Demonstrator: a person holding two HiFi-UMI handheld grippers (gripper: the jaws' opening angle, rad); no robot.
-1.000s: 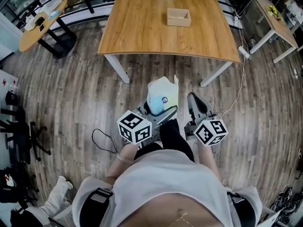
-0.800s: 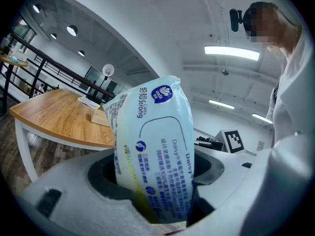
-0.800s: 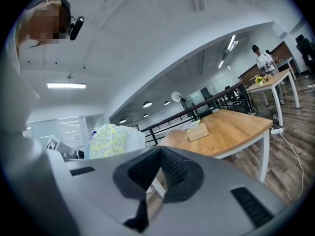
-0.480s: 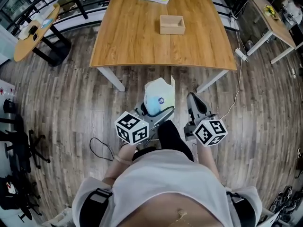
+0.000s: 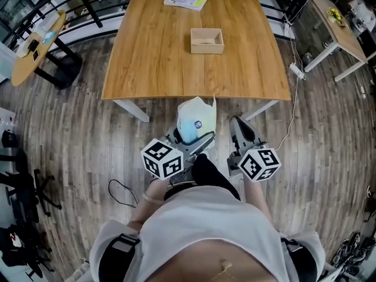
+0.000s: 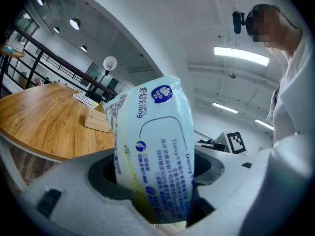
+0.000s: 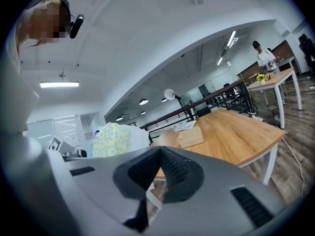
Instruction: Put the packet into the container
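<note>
Wooden surface (image 5: 153,51) in an open office. Packet (image 5: 195,122) sat clamped in left gripper (image 5: 197,141) jaws, well short of the container (image 5: 207,40). Right gripper (image 5: 239,125) jaws were closed, empty. Risk: the soft pack could slip out before reaching the container.
</note>
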